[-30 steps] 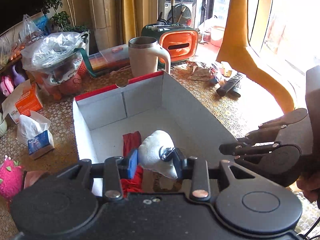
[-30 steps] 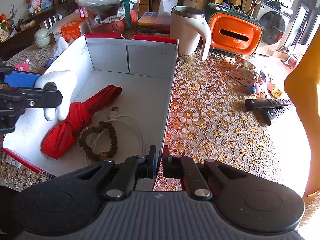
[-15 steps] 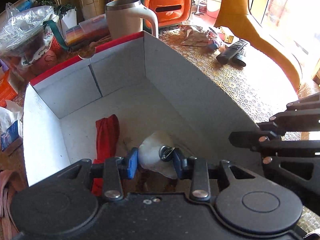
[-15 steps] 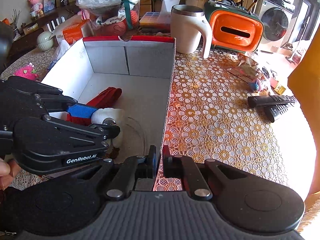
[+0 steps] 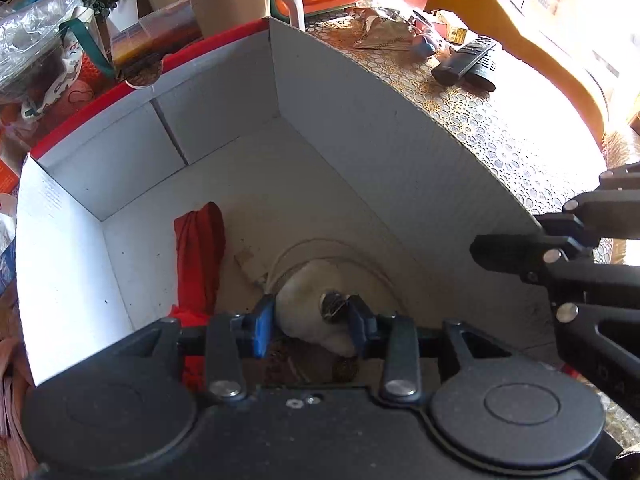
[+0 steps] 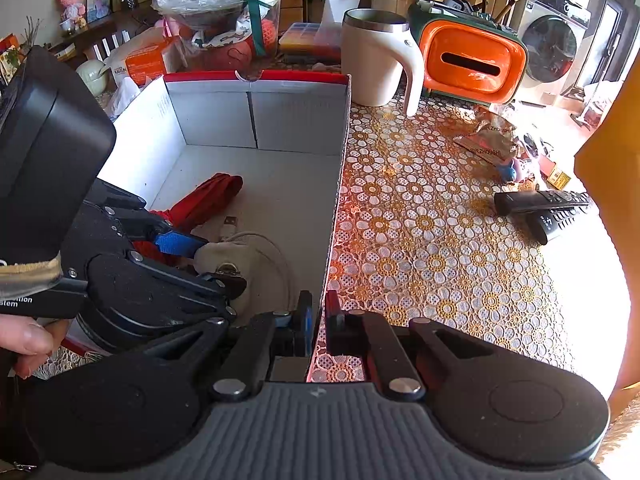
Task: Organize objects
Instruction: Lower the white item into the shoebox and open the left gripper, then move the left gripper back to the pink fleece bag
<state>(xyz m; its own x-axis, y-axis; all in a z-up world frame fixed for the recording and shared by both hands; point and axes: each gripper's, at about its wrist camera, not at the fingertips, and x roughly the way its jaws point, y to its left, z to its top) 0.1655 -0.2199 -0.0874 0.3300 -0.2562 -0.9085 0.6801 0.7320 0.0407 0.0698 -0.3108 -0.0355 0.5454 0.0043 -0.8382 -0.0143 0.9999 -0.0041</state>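
Note:
My left gripper (image 5: 310, 318) is shut on a white plush toy (image 5: 304, 304) and holds it low inside the white cardboard box with a red rim (image 5: 360, 128), just above the box floor. The left gripper (image 6: 204, 258) and the toy (image 6: 236, 258) also show in the right wrist view. A red folded umbrella (image 5: 198, 252) and a white cable (image 5: 320, 246) lie in the box; brown beads are partly hidden under the toy. My right gripper (image 6: 316, 322) is shut on the box's right wall (image 6: 338, 200) near its front corner.
On the floral tablecloth (image 6: 432, 240) right of the box lie two black remotes (image 6: 540, 208) and a snack wrapper (image 6: 486, 140). A cream mug (image 6: 376, 64) and an orange tissue holder (image 6: 472, 64) stand behind the box. Bags and boxes crowd the back left.
My left gripper has carried the plush toy over the box's left wall and lowered it deep into the box. My right gripper has stayed on the box wall.

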